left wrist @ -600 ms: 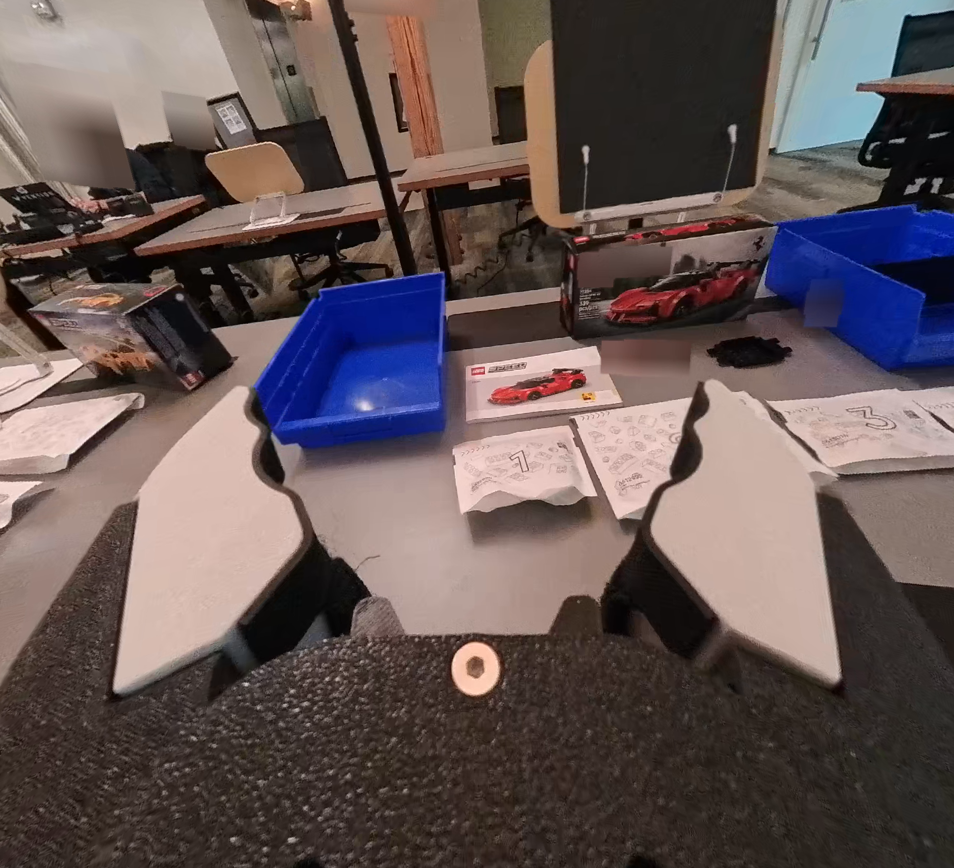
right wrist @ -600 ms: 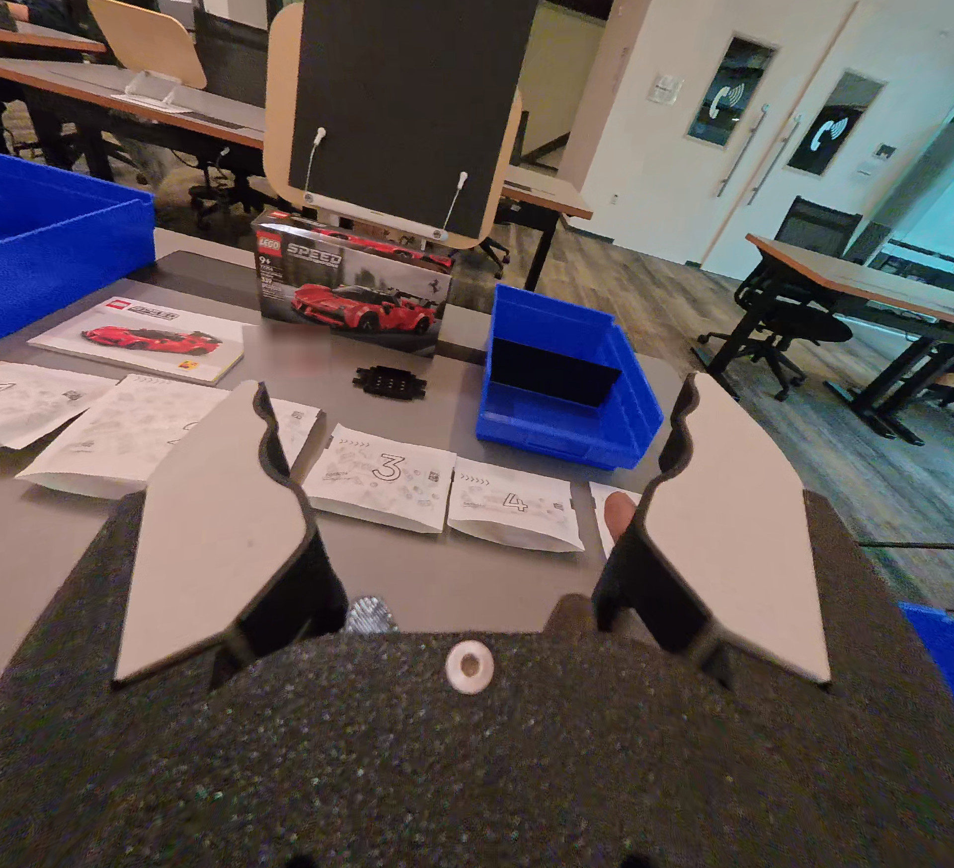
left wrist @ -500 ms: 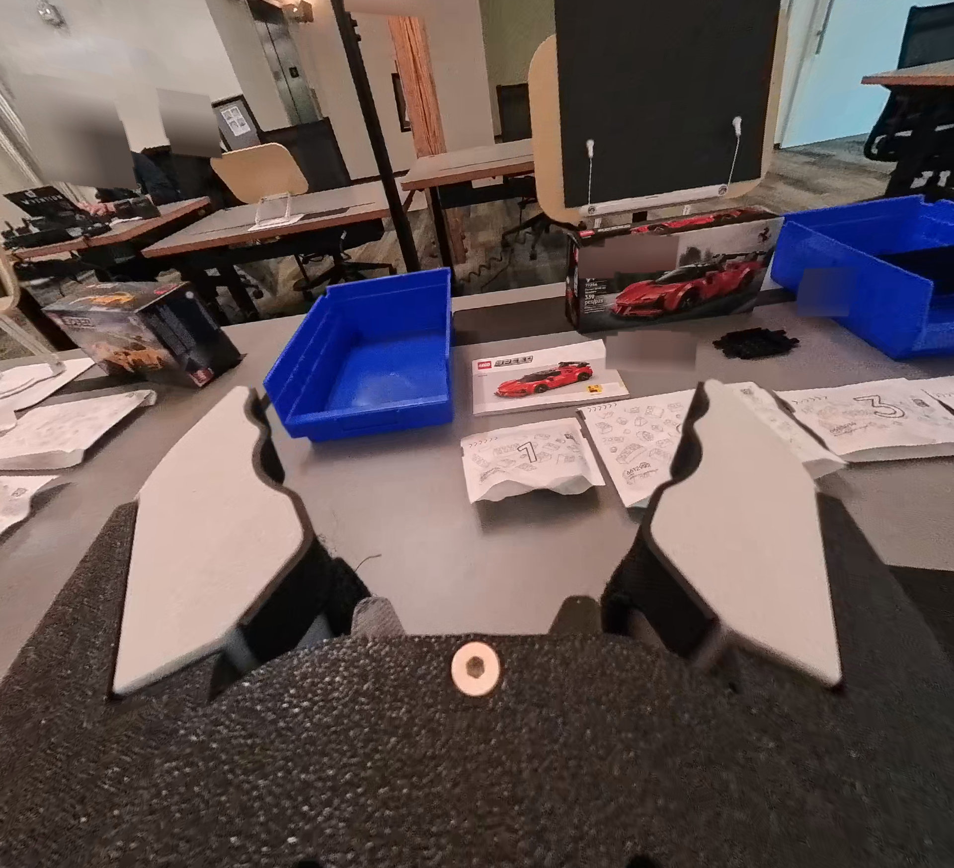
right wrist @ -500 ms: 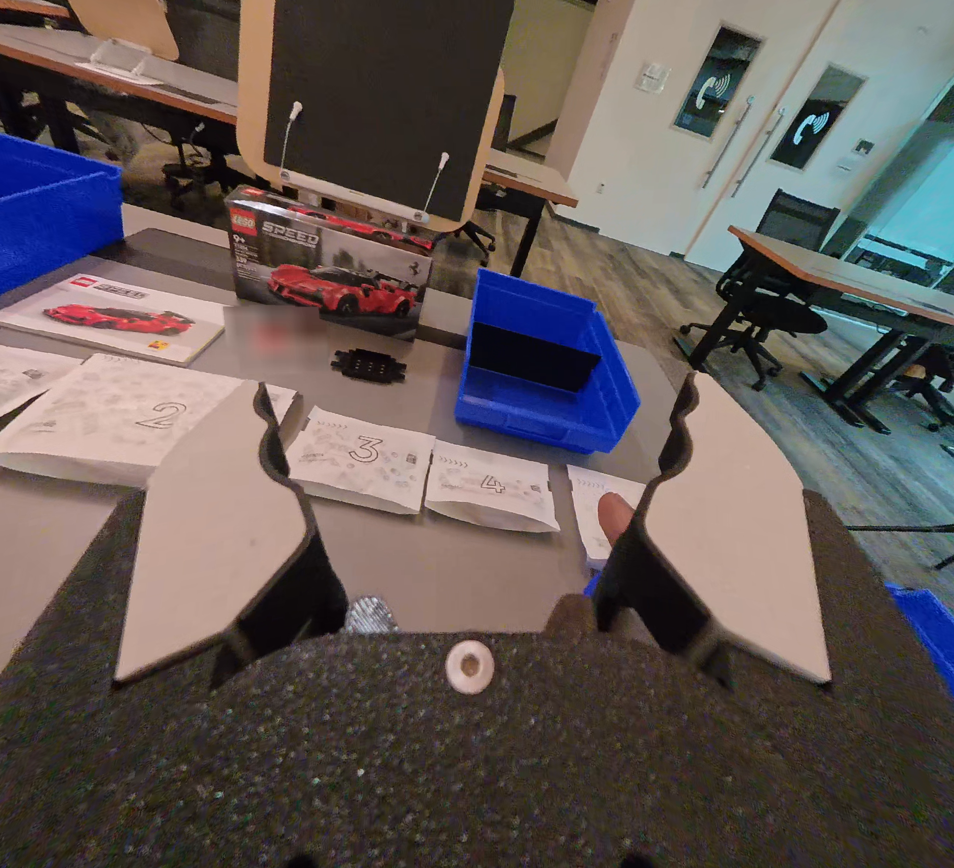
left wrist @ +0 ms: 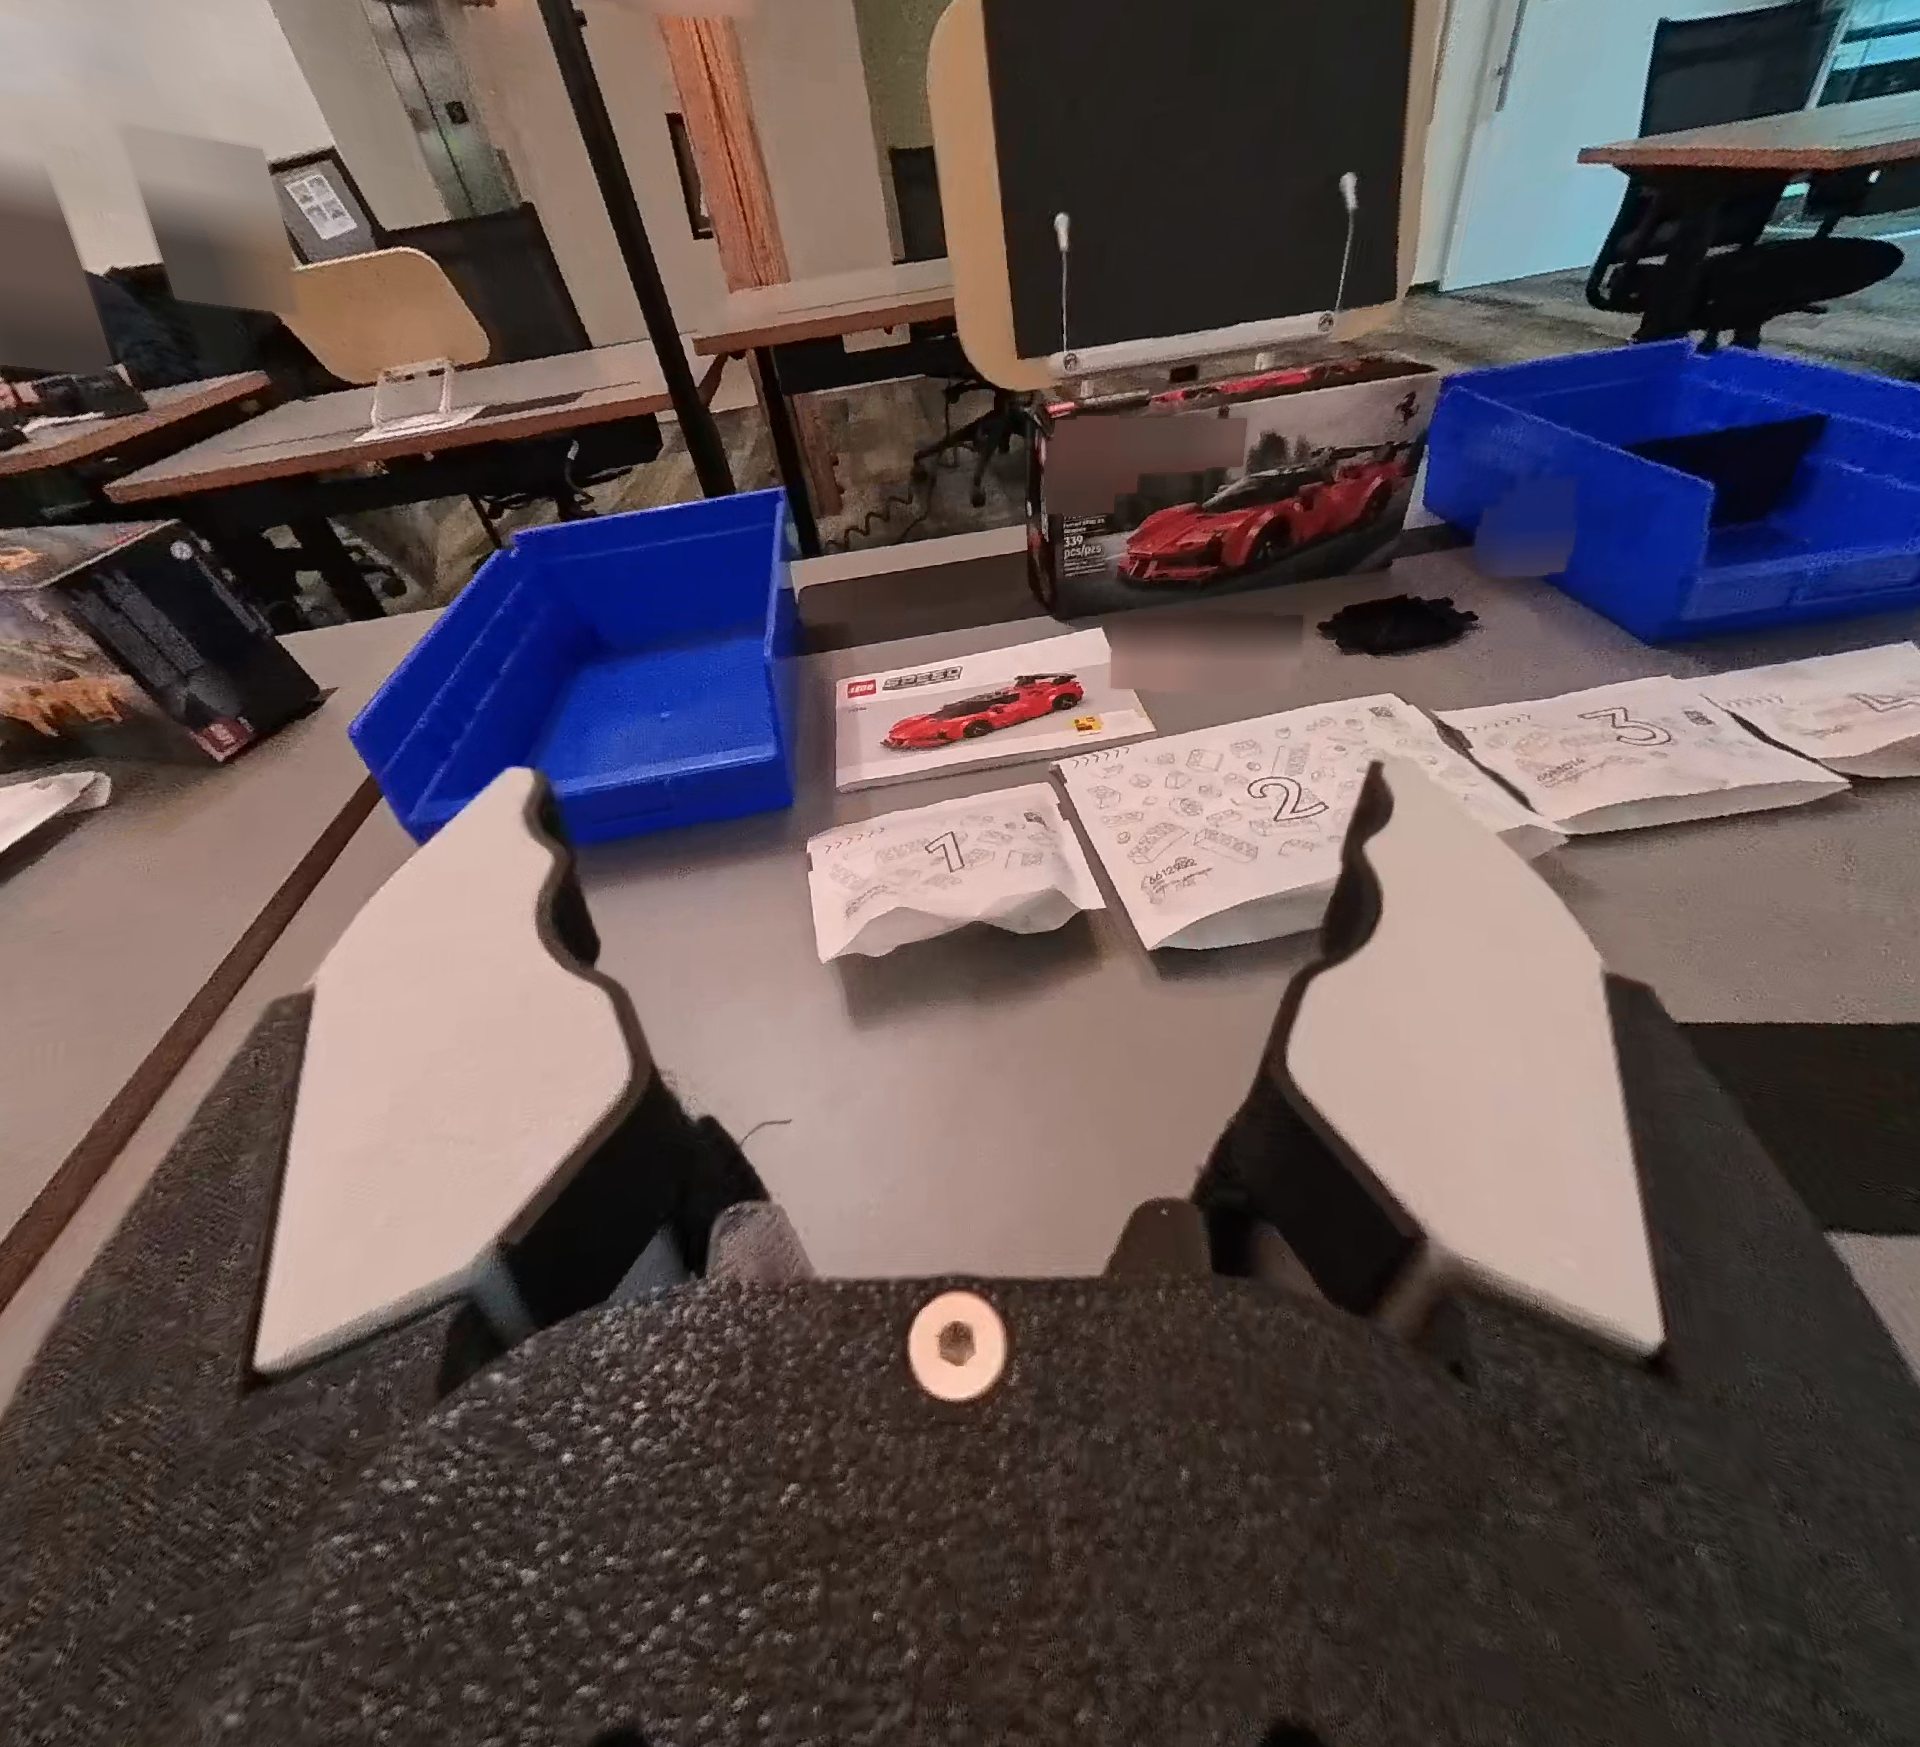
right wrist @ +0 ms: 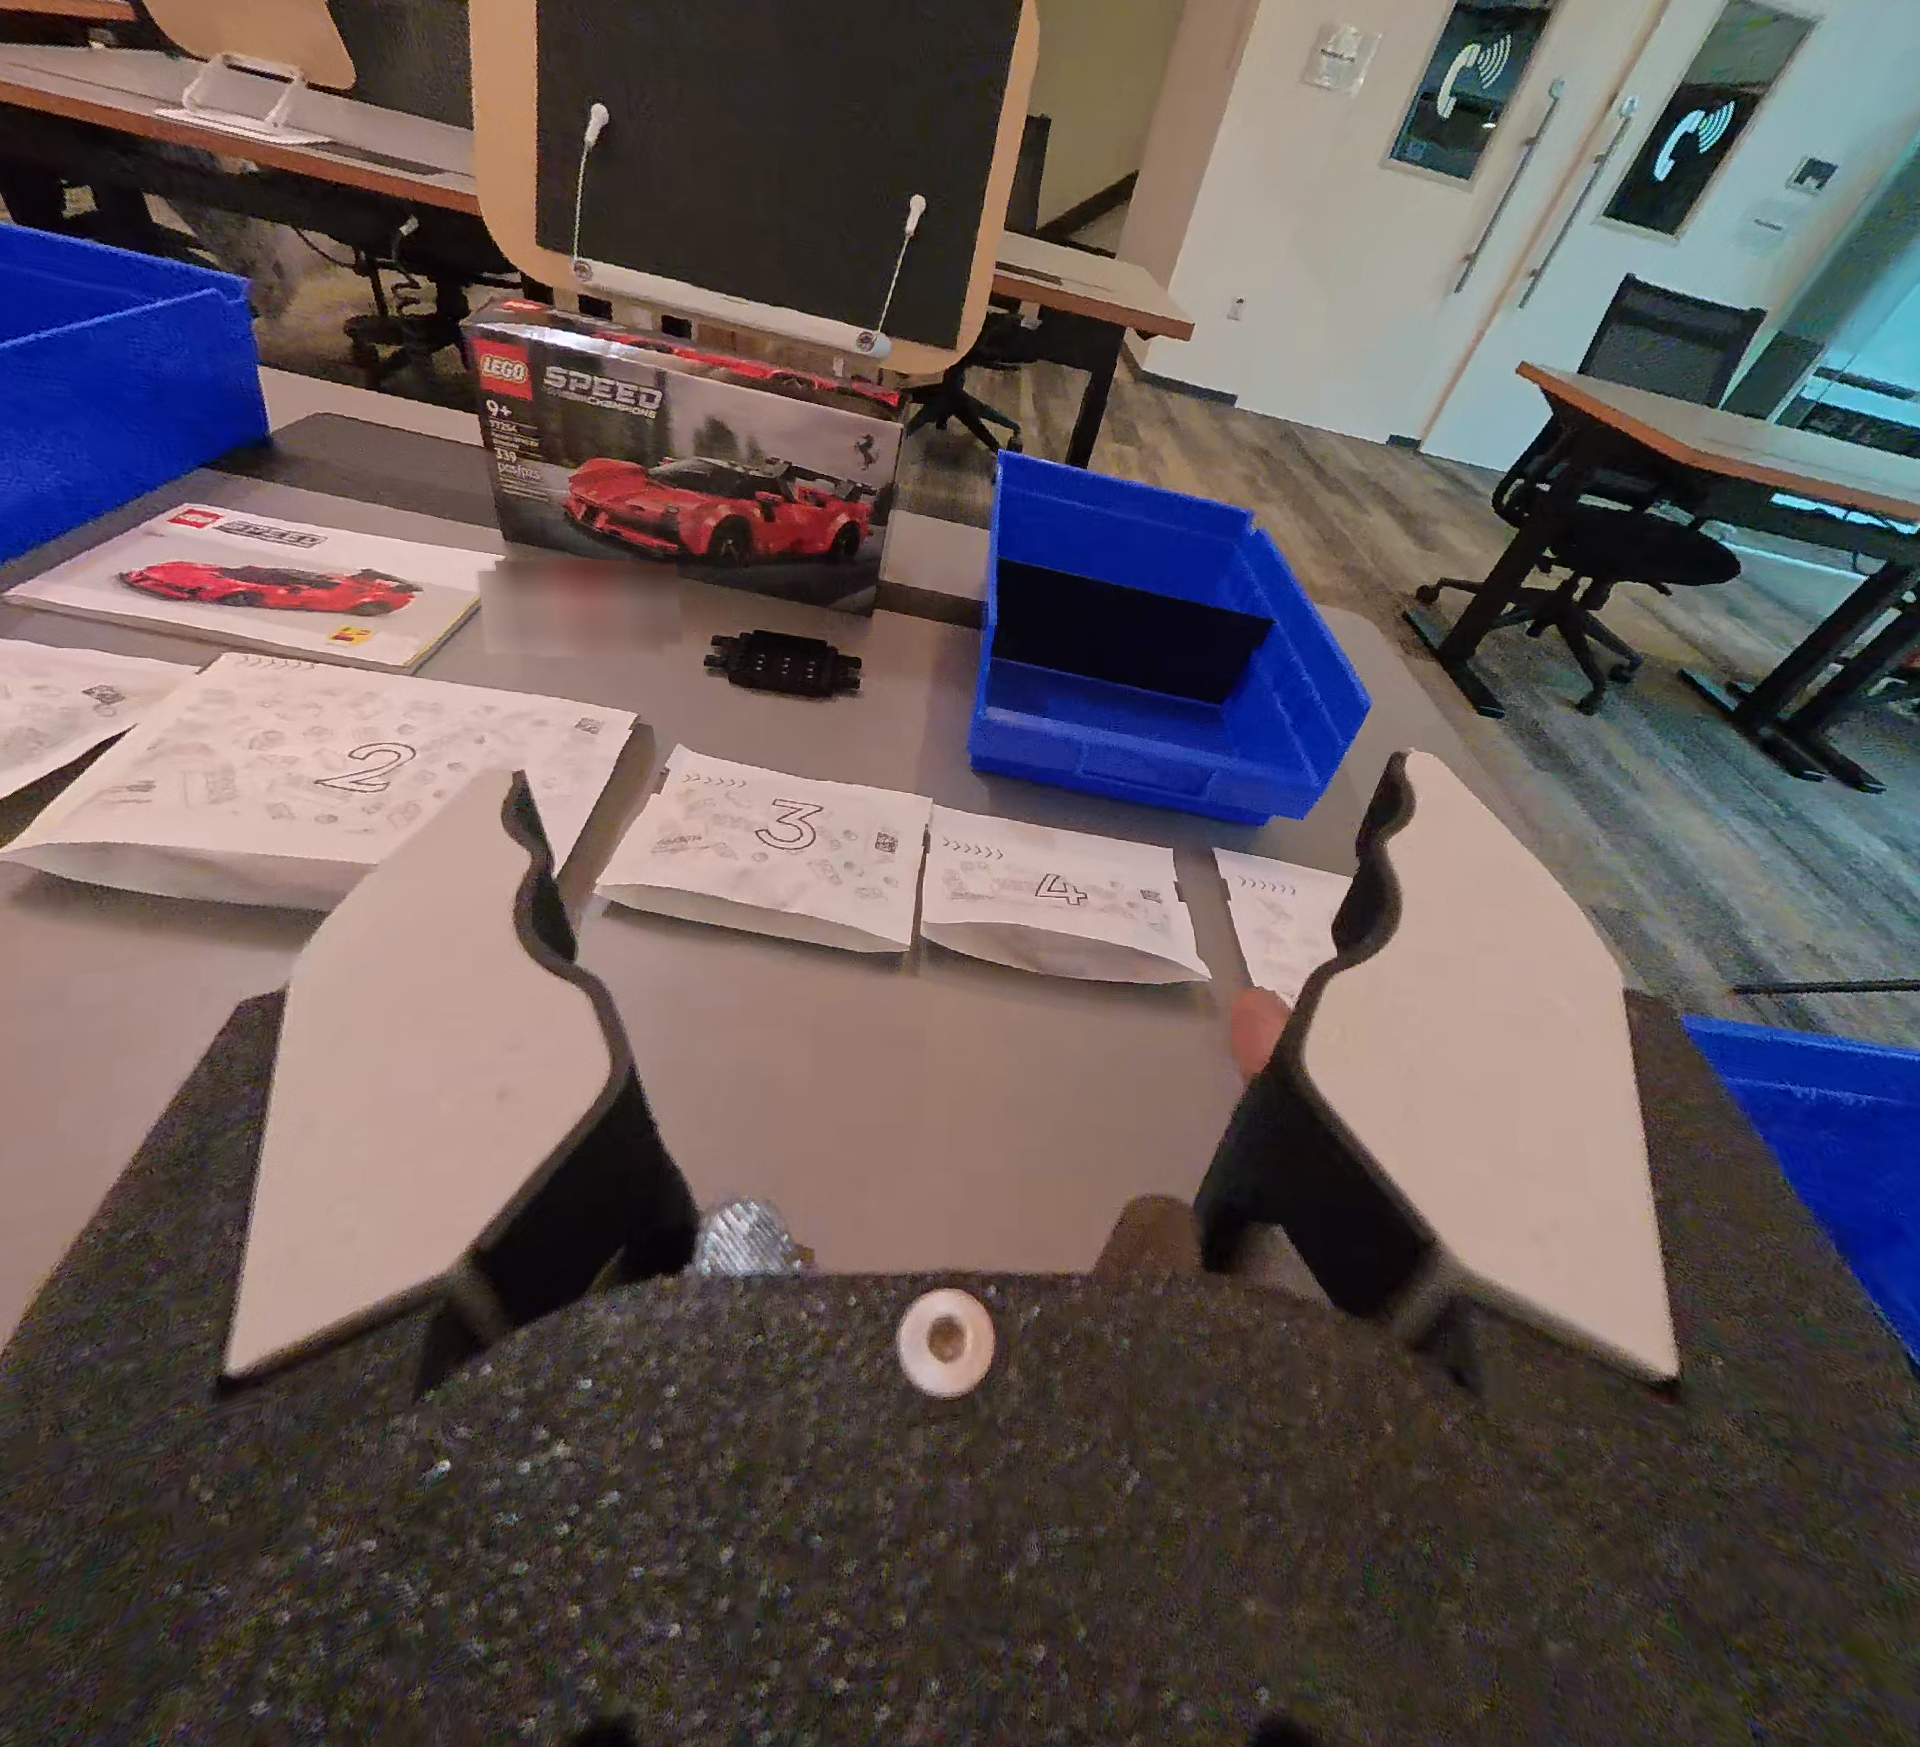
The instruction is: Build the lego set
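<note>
Both claws, left claw and right claw, are hanging spread and bare above five paper bags, seemingly, two blue bins sitting toward the worktop's far edge.

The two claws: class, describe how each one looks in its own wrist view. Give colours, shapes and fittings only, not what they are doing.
The left claw and right claw look alike. Each has two broad, flat, pale grey fingers with angular outlines and wavy black inner edges. They sit on a rough, speckled black body with one round silver screw at its centre. No cables, markings or sleeves show.
</note>
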